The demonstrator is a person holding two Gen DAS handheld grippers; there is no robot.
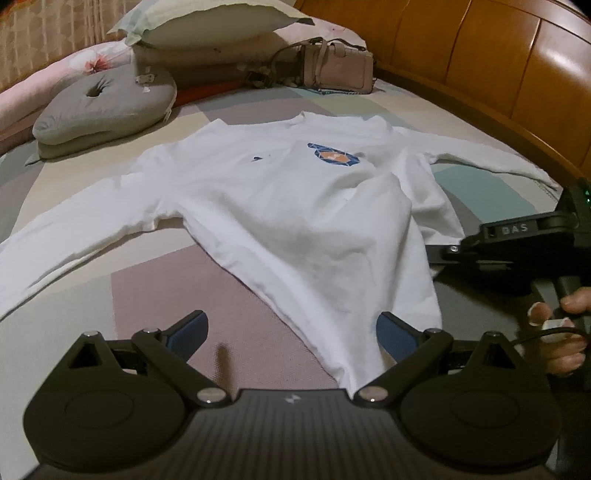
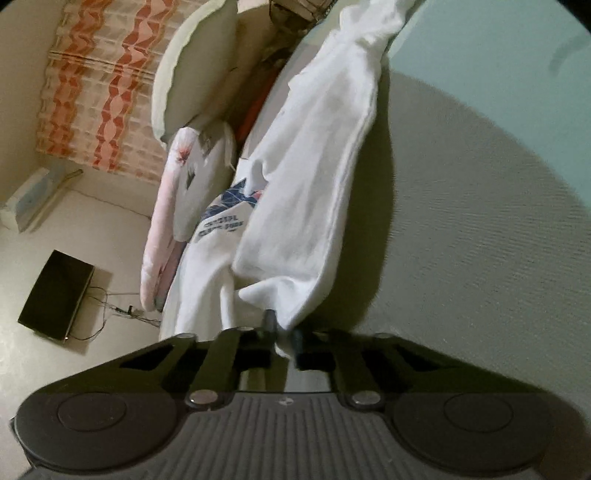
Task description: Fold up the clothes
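White long-sleeved shirt (image 1: pixel 295 206) spread face up on the bed (image 1: pixel 155 295), sleeves out to both sides, a blue and orange badge (image 1: pixel 333 157) on the chest. The hem end lies nearest the left gripper (image 1: pixel 291 334), whose jaws stand wide apart with nothing clamped; its blue pads (image 1: pixel 393 334) flank the lower corner of the shirt, the right-hand pad just beside or touching the cloth.

The right gripper (image 2: pixel 282 332) is seen in its own wrist view with jaws drawn together on a fold of white shirt fabric, which rises from the fingertips and stretches away over the bed sheet. From the left wrist view its black body enters at the right edge, held by a hand (image 1: pixel 561 332), at the shirt's side seam; the exact spot of the grip is hidden there.

Beyond the collar: a grey cushion (image 1: pixel 107 107), a pale pillow (image 1: pixel 207 22) and a pink handbag (image 1: pixel 336 66) against the wooden headboard (image 1: pixel 480 55). A dark box (image 2: pixel 55 293) with cables lies on the floor (image 2: pixel 92 229), probably an electronic device.
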